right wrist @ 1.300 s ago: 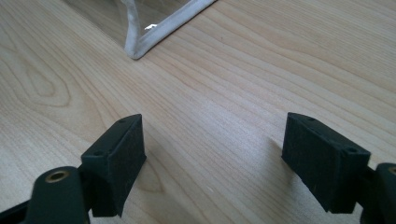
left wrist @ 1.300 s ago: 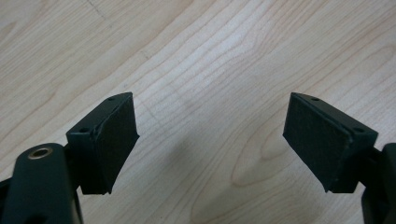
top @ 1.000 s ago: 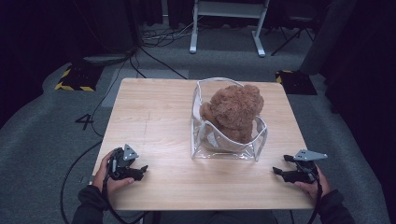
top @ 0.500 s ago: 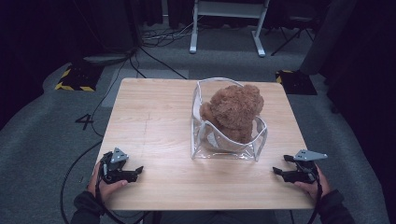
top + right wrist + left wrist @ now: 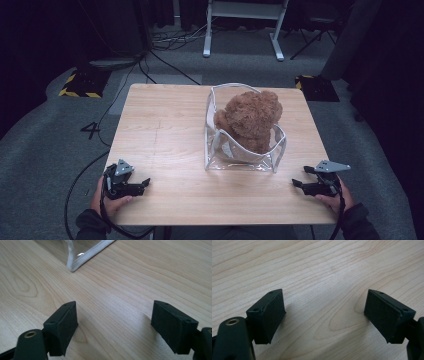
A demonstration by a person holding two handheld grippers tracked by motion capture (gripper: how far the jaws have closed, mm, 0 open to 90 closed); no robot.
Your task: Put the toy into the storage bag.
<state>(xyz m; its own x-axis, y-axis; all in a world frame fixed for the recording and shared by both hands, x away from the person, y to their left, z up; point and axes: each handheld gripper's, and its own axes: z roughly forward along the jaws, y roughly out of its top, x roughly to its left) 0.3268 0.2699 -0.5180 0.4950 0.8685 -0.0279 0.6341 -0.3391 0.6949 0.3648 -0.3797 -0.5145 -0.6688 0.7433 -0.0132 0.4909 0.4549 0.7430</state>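
Both tongs (image 5: 146, 182) (image 5: 295, 184) apart, apparently resting on table (image 5: 165, 125).

Your teddy bear (image 5: 252, 119) sits in the pouch (image 5: 220, 150) right of the table's (image 5: 165, 125) middle. Your left gripper (image 5: 142, 184) rests at the near left corner, your right gripper (image 5: 299, 179) at the near right.

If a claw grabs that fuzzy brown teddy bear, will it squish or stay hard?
The teddy bear looks fluffy and slumped, so it would probably squish and feel light. It sits in a clear plastic bag with thin walls and a white edge; the bag likely bends and may lift along with it. Standing tall above the bag, the bear might flop sideways if pushed.
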